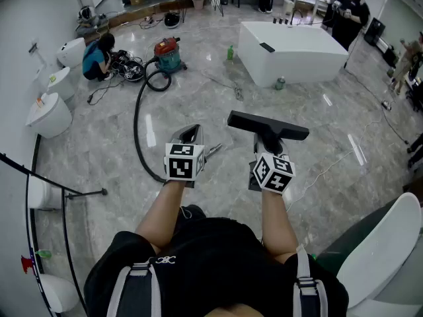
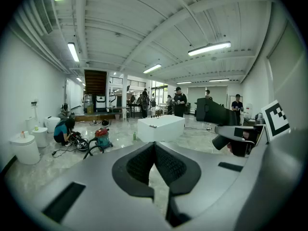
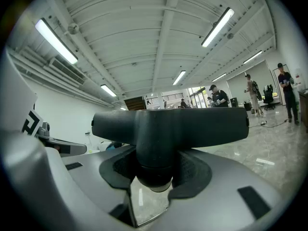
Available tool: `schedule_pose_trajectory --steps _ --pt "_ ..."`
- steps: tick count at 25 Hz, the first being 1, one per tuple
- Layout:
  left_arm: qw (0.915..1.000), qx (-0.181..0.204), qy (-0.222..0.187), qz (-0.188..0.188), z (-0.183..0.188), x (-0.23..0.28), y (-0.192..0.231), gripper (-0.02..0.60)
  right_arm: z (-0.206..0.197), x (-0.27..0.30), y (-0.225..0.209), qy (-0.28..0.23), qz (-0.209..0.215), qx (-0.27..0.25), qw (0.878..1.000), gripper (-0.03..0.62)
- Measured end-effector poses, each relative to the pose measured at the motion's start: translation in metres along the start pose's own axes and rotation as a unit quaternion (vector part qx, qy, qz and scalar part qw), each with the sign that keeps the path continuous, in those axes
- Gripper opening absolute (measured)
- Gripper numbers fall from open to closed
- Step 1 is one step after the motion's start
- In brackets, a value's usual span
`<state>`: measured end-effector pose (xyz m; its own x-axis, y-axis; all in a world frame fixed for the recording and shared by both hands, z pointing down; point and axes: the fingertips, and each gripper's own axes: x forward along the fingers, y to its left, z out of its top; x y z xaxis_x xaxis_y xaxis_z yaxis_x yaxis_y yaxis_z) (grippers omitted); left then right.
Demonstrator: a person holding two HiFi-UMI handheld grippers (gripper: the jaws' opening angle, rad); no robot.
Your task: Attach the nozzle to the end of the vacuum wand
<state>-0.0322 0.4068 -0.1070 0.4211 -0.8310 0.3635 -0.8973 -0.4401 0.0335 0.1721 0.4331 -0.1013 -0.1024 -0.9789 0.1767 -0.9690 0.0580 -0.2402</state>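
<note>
My right gripper is shut on the black floor nozzle, with the nozzle's round neck between the pads and its wide head lying crosswise beyond them. In the right gripper view the nozzle fills the middle, clamped in the right gripper. My left gripper hangs just left of it, shut, and the left gripper view shows nothing between the pads of the left gripper. A short silvery piece pokes out beside it; I cannot tell what it is. The nozzle also shows at the right of that view.
A red and teal vacuum canister stands far ahead, its black hose curving back toward my left hand. There is a white block ahead right, toilets at the left, a person crouching, and people standing far right.
</note>
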Motion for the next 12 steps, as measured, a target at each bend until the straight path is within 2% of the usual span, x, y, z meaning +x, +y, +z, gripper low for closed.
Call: schedule_pose_trajectory --steps 4,12 --pt "1.0000 0.005 -0.001 -0.003 0.006 0.012 -0.007 0.007 -0.002 0.008 -0.017 0.012 -0.015 0.012 1.000 0.181" --pt "0.9997 0.019 -0.013 -0.011 0.020 0.057 -0.001 0.007 0.008 0.047 -0.023 -0.007 0.000 0.001 1.000 0.181"
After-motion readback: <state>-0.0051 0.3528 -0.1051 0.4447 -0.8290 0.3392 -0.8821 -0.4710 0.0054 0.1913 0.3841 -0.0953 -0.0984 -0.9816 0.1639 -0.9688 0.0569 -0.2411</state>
